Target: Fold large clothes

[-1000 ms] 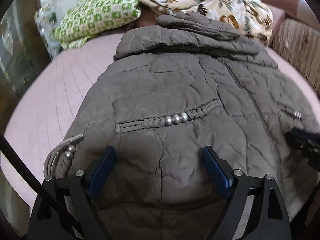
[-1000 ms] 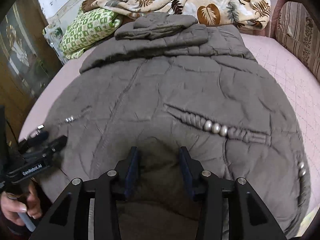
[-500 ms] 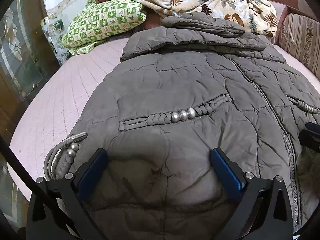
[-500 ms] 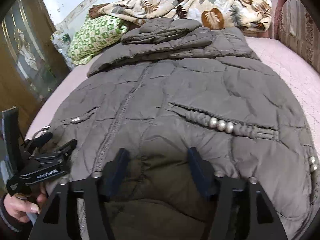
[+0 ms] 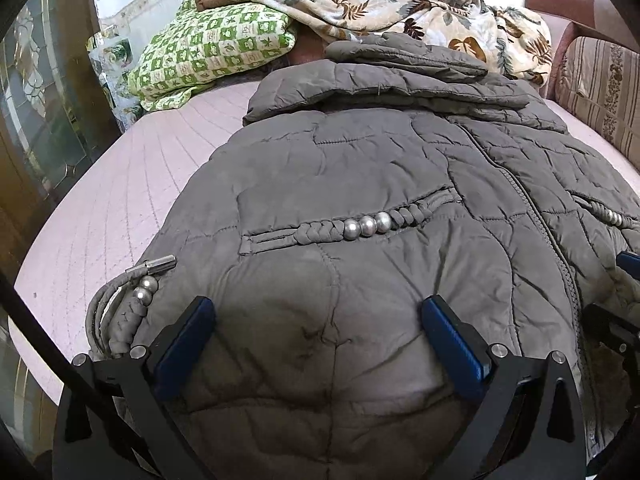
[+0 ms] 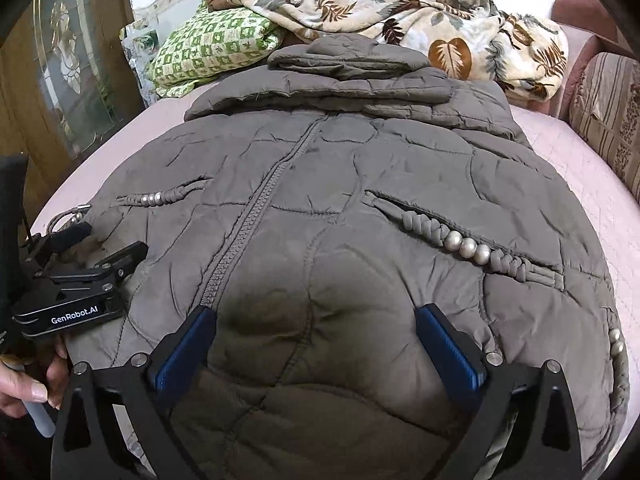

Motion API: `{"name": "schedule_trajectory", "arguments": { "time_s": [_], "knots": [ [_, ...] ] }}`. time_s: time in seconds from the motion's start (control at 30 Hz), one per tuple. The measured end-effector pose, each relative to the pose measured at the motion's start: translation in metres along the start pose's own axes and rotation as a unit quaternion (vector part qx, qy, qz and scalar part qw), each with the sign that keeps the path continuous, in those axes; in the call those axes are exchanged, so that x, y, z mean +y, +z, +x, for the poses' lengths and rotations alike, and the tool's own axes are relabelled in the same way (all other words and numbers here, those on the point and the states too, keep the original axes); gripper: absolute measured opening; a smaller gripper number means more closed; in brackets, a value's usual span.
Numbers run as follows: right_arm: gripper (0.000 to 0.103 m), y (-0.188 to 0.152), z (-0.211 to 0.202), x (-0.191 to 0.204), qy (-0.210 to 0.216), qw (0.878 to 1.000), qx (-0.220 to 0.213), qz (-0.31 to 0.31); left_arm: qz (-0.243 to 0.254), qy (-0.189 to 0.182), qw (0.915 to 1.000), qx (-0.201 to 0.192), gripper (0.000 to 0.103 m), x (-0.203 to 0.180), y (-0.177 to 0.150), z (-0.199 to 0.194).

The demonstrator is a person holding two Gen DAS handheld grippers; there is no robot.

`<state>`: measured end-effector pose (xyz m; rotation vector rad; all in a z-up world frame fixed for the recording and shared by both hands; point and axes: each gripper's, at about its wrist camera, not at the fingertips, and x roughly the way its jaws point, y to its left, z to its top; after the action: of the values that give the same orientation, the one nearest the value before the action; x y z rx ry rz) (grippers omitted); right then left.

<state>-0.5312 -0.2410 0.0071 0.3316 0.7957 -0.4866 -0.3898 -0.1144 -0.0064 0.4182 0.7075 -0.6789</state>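
Observation:
A grey-brown quilted jacket point(image 5: 360, 184) lies front up on the pink bed, zipped, its hood folded at the far end. Braided pocket trims with silver beads point(image 5: 366, 224) cross each side. My left gripper point(image 5: 316, 308) is open just above the hem on the jacket's left half, with fabric under the wide gap and no pad pressing. My right gripper point(image 6: 316, 312) hovers over the hem of the right half; its jaws are opening, and the puffy fabric point(image 6: 340, 184) lies loose between them. In the right wrist view the left gripper point(image 6: 104, 242) shows at the left edge, held by a hand point(image 6: 20, 384).
A green checked pillow point(image 5: 212, 48) and a leaf-print blanket point(image 5: 400, 12) lie at the bed's far end. A striped sofa cushion point(image 5: 600, 84) stands at the right. A wooden glass-panelled door point(image 5: 36, 100) is at the left. Pink quilted bedcover point(image 5: 120, 200) shows left of the jacket.
Both grippers' jaws have spread wide. The right one held a pinch of hem fabric a second ago and has let it go; the fabric has settled flat.

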Motion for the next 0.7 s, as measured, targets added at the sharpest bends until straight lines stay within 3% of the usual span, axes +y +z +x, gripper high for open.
{"name": "schedule_trajectory", "arguments": {
  "time_s": [0.43, 0.7],
  "knots": [
    [0.102, -0.007, -0.002, 0.007, -0.017, 0.999, -0.028, -0.007, -0.01, -0.016, 0.9998, -0.001, 0.103, 0.005, -0.003, -0.001],
    [0.102, -0.012, -0.003, 0.007, -0.016, 0.999, -0.047, -0.016, -0.002, -0.014, 0.9989, -0.045, 0.103, 0.003, -0.014, -0.006]
  ]
}}
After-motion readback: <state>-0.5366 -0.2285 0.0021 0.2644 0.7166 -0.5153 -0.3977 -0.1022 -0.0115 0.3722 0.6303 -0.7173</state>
